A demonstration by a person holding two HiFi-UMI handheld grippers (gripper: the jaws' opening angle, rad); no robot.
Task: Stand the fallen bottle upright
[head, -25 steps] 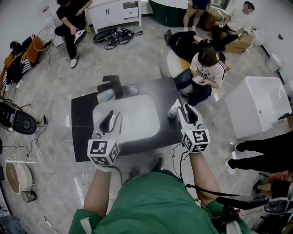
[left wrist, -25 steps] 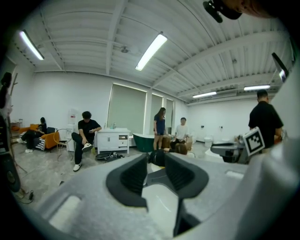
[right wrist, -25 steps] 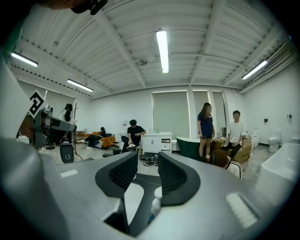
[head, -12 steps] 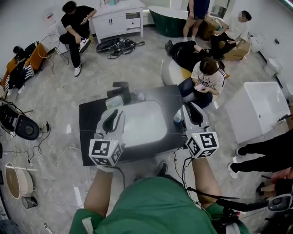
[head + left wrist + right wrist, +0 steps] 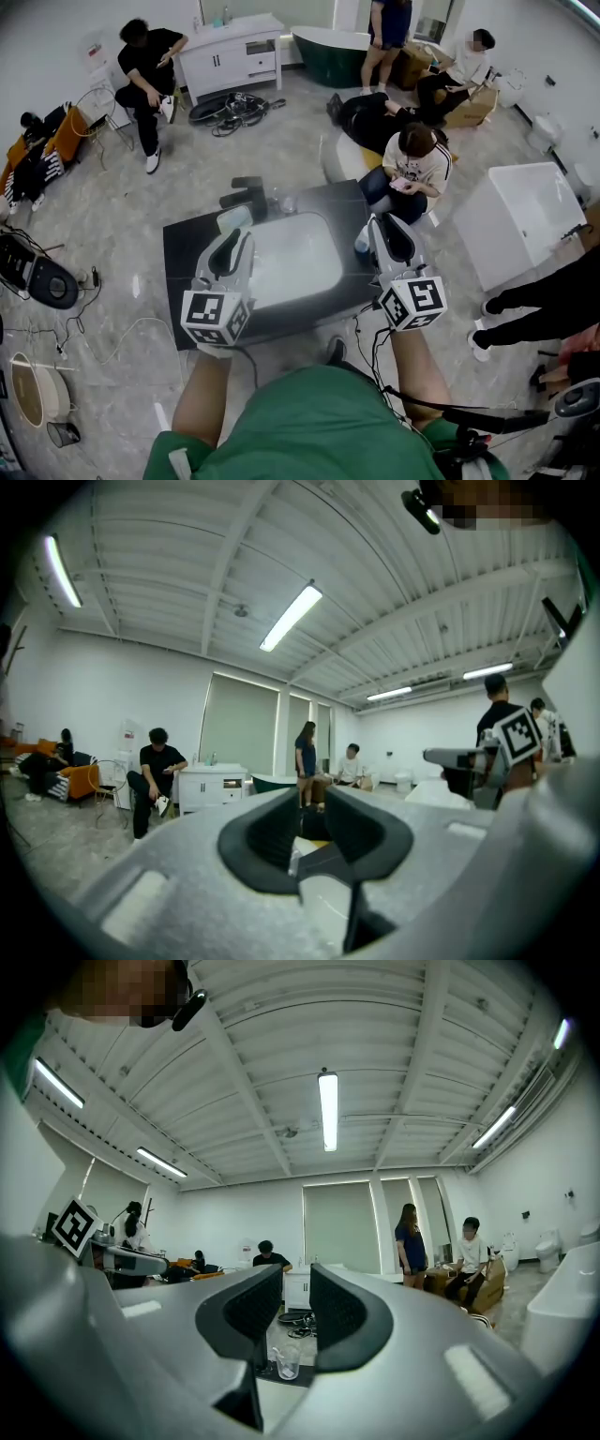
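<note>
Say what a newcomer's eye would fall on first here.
Two grippers with marker cubes, the left gripper and right gripper, hang over a black counter holding a white basin; the right gripper's empty jaws have just closed partway. Behind the counter sits a person in a white shirt.

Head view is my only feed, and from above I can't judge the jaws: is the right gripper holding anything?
Observer: No. The right gripper has just been closing partway, but its jaws stand apart with nothing between them.
Operator: What lies ahead of it?
Observer: Through the gap, a small clear glass stands on the dark countertop.
Operator: And the left one?
Observer: The left gripper is open too, with nothing gripped.
</note>
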